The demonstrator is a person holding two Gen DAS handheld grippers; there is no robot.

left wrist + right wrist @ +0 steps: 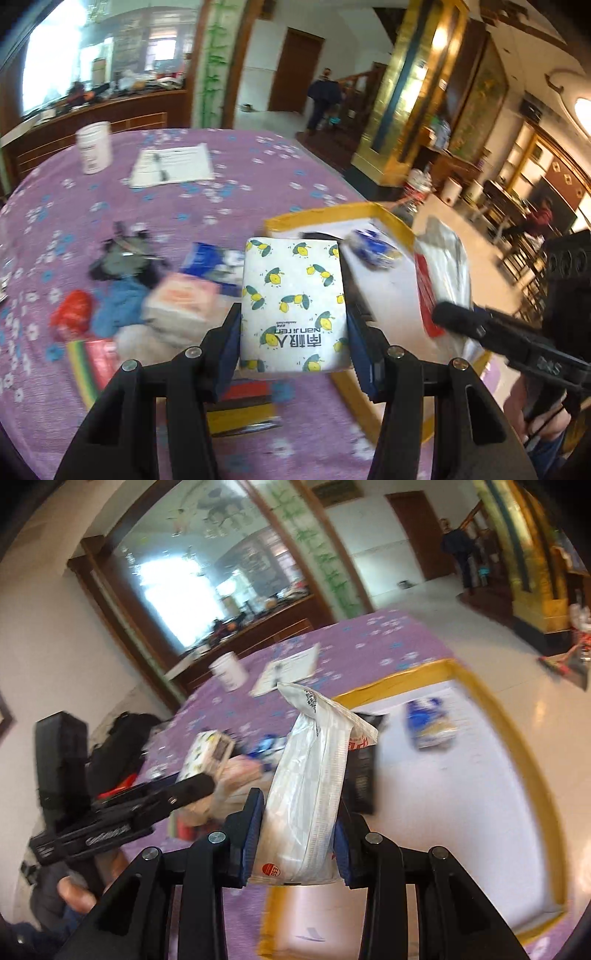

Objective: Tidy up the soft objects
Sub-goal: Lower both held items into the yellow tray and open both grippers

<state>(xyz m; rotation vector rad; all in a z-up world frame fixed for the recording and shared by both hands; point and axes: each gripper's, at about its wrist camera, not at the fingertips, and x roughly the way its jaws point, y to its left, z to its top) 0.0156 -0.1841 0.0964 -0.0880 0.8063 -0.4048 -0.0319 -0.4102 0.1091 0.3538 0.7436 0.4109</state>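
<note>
My left gripper (pixel 293 325) is shut on a white tissue pack printed with lemons (pixel 293 302), held above the purple tablecloth beside the yellow-rimmed box (pixel 332 214). My right gripper (pixel 299 834) is shut on a white plastic wipes pack (pixel 314 775), raised over the same yellow-rimmed box (pixel 532 775). The lemon pack (pixel 207 755) and the left gripper also show at the left of the right wrist view. A blue and white packet (pixel 375 251) lies inside the box, seen again as the blue packet (pixel 428 723).
On the purple flowered tablecloth (pixel 240 177) lie a pink tissue pack (pixel 181 299), a blue packet (pixel 207 258), a blue cloth (pixel 118 302), a red item (pixel 72 314) and dark clothing (pixel 122 254). A white cup (pixel 94 147) and papers (pixel 171 164) sit far back. A person (pixel 323 98) stands near the door.
</note>
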